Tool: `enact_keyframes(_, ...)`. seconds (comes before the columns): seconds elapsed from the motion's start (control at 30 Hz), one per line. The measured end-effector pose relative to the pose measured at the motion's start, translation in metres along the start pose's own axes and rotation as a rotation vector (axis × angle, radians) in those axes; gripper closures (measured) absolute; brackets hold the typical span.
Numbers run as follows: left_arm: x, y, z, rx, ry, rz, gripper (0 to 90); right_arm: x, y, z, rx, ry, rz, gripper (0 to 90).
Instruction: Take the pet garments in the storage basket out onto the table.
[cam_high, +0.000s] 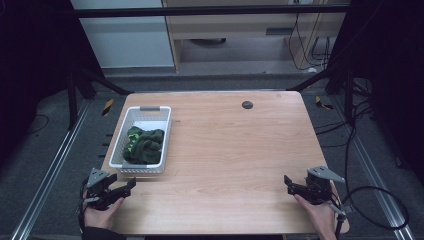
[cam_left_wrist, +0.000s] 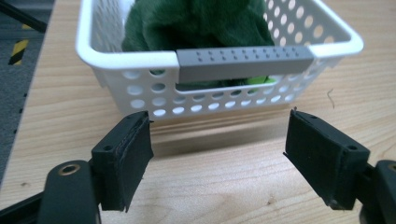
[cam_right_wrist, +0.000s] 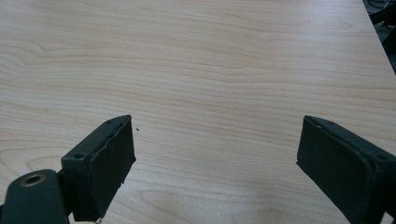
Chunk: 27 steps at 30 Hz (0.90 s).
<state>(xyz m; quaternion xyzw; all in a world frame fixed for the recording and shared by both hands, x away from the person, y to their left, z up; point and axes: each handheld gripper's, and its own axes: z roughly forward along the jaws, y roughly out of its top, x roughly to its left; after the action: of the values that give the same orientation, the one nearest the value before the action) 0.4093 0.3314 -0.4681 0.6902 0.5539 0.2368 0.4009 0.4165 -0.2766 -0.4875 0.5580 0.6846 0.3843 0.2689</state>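
Note:
A white perforated basket (cam_high: 131, 119) with grey handle strips stands at the table's left side, and a dark green cloth (cam_high: 143, 145) lies bunched inside it. In the left gripper view the basket (cam_left_wrist: 107, 65) sits just beyond the jaws, its grey handle (cam_left_wrist: 244, 62) facing me and the green cloth (cam_left_wrist: 196, 23) piled behind it. My left gripper (cam_high: 131, 182) rests at the near left corner, open and empty, jaws pointing toward the basket (cam_left_wrist: 219, 154). Over bare wood at the near right corner, my right gripper (cam_high: 288, 181) is open with nothing between its jaws (cam_right_wrist: 217, 158).
The wooden table (cam_high: 235, 150) has a small dark round grommet (cam_high: 247, 104) near its far edge. Black cables (cam_high: 370, 200) trail on the grey floor to the right. A pale cabinet (cam_high: 235, 30) stands beyond the table.

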Motion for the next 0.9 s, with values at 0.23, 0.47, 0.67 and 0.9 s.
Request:
enact_keyframes(0.23,-0.002,0.003,-0.007,-0.026,-0.003,-0.001,23.5,0.002,-0.001,-0.007,-0.015,0.009,0.003,11.4)
enact_keyframes(0.47,-0.004,0.007,-0.009,-0.031,-0.005,0.004,23.3,0.005,-0.001,-0.010,-0.023,0.022,-0.005,11.5)
enact_keyframes(0.67,-0.005,0.013,-0.011,-0.050,-0.010,0.004,22.6,0.010,0.000,-0.010,-0.023,0.043,-0.021,11.4)
enact_keyframes(0.9,-0.006,0.023,-0.013,-0.057,-0.032,0.019,21.7,0.011,0.000,-0.010,-0.014,0.036,-0.030,10.4)
